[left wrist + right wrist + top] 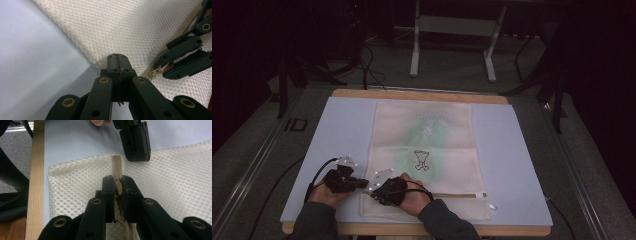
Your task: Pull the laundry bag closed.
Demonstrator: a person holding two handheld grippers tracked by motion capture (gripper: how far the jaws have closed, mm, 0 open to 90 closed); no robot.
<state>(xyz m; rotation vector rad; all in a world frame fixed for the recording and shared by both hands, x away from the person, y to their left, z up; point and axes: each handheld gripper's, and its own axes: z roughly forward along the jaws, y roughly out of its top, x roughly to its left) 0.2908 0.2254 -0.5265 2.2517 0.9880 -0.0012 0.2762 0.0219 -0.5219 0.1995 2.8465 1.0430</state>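
From above, the mesh bag (424, 155) lies flat on the table (517, 165). My left gripper (117, 58) pinches the bag's edge. My right gripper (119, 186) is clamped on its zipper (116, 167).

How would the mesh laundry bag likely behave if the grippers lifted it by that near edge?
The mesh laundry bag is thin netting lying flat, so it would probably droop and fold rather than hold shape. It looks light, though something greenish inside may shift. The right gripper, shut on the zipper, probably holds firmer than the left gripper on the edge.
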